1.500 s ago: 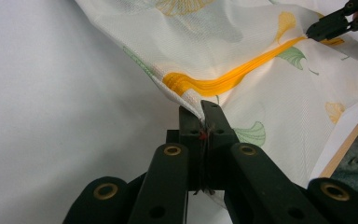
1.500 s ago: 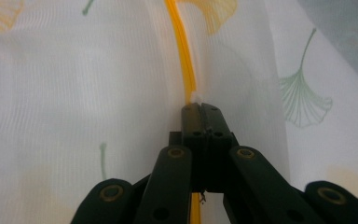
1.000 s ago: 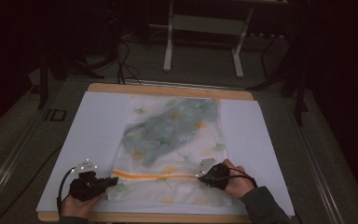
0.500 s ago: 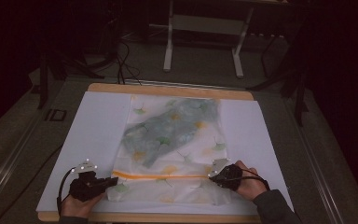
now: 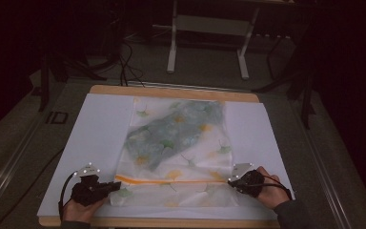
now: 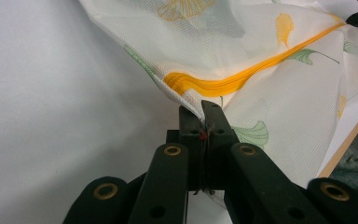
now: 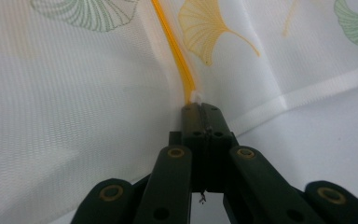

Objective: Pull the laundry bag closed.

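- The table point(image 5: 100, 222), a wooden board, carries a white sheet point(image 5: 95, 133) that covers most of its top, and everything in hand lies on that.
- The cloth point(image 5: 181, 143), a thin white mesh printed with green and yellow ginkgo leaves, is spread down the middle of the sheet, its far edge near the table's far side and its near part close to the person. A darker, greenish patch in its upper middle may be a second layer showing through; the dim high view does not settle it.
- An orange stripe point(image 5: 171, 182) runs across the cloth near its near end, from one gripper to the other, and looks like the line of a fold.
- The left gripper point(image 5: 112, 187) is at the stripe's left end. In the left gripper view its jaws are pressed together on a pinch of the cloth point(image 6: 242, 70) just below the stripe point(image 6: 214, 84), and the fabric bunches up from them.
- The right gripper point(image 5: 233, 180) is at the stripe's right end, its jaws clamped on the cloth's edge right where the stripe point(image 7: 175, 51) ends, beside the white hem point(image 7: 307, 88).
- Step in hand, as I judge it: both ends of the near fold are gripped, ready for folding the cloth.
- The next move calls for lifting both ends together, level and taut, and carrying them towards the far edge so the layers meet squarely.
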The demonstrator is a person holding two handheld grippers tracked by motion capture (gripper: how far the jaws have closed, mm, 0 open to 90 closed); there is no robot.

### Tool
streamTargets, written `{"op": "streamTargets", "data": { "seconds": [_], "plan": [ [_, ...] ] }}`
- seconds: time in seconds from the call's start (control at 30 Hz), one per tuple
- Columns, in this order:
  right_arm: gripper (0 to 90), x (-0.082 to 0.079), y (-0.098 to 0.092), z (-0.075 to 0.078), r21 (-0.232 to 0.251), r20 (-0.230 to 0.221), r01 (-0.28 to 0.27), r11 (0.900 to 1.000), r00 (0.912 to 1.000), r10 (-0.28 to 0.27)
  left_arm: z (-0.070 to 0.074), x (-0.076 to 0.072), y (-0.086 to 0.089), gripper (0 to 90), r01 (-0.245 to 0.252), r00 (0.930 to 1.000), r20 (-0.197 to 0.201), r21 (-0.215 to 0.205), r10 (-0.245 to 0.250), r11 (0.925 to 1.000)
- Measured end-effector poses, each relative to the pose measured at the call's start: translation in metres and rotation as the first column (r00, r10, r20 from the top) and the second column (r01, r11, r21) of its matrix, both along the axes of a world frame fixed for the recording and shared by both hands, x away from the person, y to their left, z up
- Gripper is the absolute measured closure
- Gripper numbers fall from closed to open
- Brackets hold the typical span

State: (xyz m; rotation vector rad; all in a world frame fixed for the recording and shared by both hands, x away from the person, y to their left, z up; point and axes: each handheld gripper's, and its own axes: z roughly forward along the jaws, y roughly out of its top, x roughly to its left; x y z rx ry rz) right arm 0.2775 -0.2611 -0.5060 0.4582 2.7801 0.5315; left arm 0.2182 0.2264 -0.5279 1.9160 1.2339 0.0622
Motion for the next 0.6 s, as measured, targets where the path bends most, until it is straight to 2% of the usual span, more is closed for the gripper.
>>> {"op": "streamTargets", "data": {
  "seconds": [0.17, 0.2, 0.23, 0.3, 0.37, 0.47, 0.53, 0.57, 0.6],
  "plan": [
    [90.0, -0.001, -0.001, -0.002, 0.006, -0.001, 0.001, 1.0, 1.0, -0.001, -0.002, 0.0, 0.0, 88.3, 0.009, 0.9999, -0.009, -0.006, -0.009, 0.9999],
    [89.1, 0.0, -0.002, -0.002, 0.022, -0.005, 0.014, 1.0, 0.9999, -0.014, -0.001, 0.0, 0.0, 83.6, 0.008, 1.0, -0.004, -0.001, -0.008, 1.0],
    [89.1, 0.0, -0.002, -0.002, 0.022, -0.005, 0.014, 1.0, 0.9999, -0.014, -0.001, -0.001, 0.0, 83.6, 0.009, 1.0, 0.003, -0.003, -0.009, 1.0],
    [81.3, 0.001, -0.004, -0.001, 0.043, -0.018, 0.031, 0.999, 0.9994, -0.031, 0.0, -0.002, 0.002, 74.2, 0.012, 0.9998, 0.017, -0.013, -0.012, 0.9998],
    [78.6, 0.001, -0.005, 0.0, 0.051, -0.021, 0.036, 0.998, 0.9992, -0.035, 0.001, -0.003, 0.003, 71.4, 0.004, 0.9997, 0.025, -0.029, -0.003, 0.9996],
    [72.0, 0.004, -0.009, 0.001, 0.091, -0.039, 0.058, 0.994, 0.9978, -0.054, 0.002, -0.003, 0.005, 65.1, -0.007, 0.9991, 0.041, -0.03, 0.009, 0.9995],
    [70.6, 0.004, -0.01, 0.001, 0.099, -0.035, 0.064, 0.993, 0.9976, -0.06, 0.002, -0.004, 0.006, 63.9, -0.018, 0.9984, 0.052, -0.03, 0.02, 0.9994],
    [68.6, 0.005, -0.012, 0.002, 0.127, -0.034, 0.086, 0.988, 0.996, -0.082, 0.002, -0.004, 0.007, 62.3, -0.023, 0.9982, 0.055, -0.03, 0.024, 0.9993],
    [68.6, 0.005, -0.012, 0.002, 0.127, -0.034, 0.086, 0.988, 0.996, -0.082, 0.003, -0.004, 0.008, 62.3, -0.03, 0.9975, 0.064, -0.03, 0.032, 0.9991]
  ]
}}
